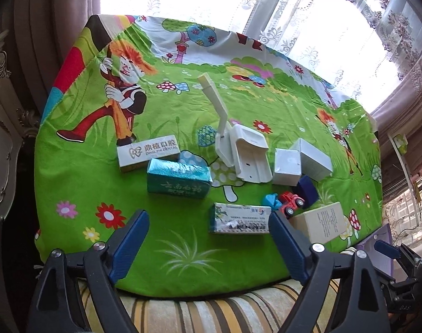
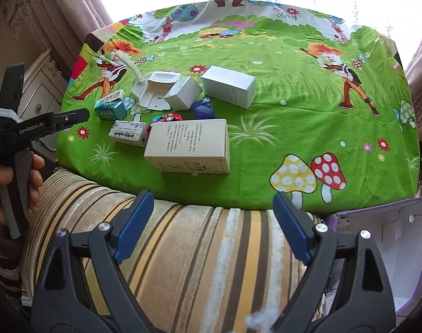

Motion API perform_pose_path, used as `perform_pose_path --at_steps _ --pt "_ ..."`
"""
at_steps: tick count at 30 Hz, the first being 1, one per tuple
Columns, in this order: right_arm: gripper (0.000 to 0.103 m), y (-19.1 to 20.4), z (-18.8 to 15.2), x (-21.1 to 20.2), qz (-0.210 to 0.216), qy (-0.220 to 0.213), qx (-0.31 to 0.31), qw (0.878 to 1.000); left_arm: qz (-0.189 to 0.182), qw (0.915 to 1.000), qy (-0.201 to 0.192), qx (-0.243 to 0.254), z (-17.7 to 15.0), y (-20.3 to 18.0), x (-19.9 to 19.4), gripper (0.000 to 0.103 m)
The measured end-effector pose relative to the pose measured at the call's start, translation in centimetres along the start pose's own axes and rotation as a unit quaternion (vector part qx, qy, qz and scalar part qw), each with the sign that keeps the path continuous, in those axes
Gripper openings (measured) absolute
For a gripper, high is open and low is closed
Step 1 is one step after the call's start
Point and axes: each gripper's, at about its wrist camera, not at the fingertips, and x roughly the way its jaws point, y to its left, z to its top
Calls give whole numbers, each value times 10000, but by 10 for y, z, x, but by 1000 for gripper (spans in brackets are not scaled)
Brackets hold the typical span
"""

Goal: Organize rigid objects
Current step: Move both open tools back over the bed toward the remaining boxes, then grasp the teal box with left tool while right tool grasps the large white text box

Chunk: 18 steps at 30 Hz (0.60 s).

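Several rigid objects lie clustered on a green cartoon tablecloth (image 1: 72,172). Among them are a dental box (image 1: 148,155), a teal box (image 1: 179,179), a white plastic holder (image 1: 250,155), two white boxes (image 1: 287,166), a red toy car (image 1: 291,202), a printed box (image 1: 240,219) and a cream box (image 2: 188,145). My left gripper (image 1: 208,216) is open just in front of the printed box, holding nothing. My right gripper (image 2: 213,195) is open and empty over the table's near edge, short of the cream box.
A striped cushion (image 2: 197,249) lies under both grippers, in front of the table. A white box with purple edges (image 2: 391,236) stands open at the right. A hand (image 2: 5,177) holds the left gripper at the left. Curtains and a window stand behind the table.
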Motion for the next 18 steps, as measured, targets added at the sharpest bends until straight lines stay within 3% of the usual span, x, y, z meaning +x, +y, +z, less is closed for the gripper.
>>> perform_pose_path --at_steps 9,18 --pt "92 25 18 21 21 73 -157 9998 228 9995 202 28 31 13 39 95" --pt "93 32 28 42 -43 250 -187 9995 543 9972 483 185 36 14 74 95"
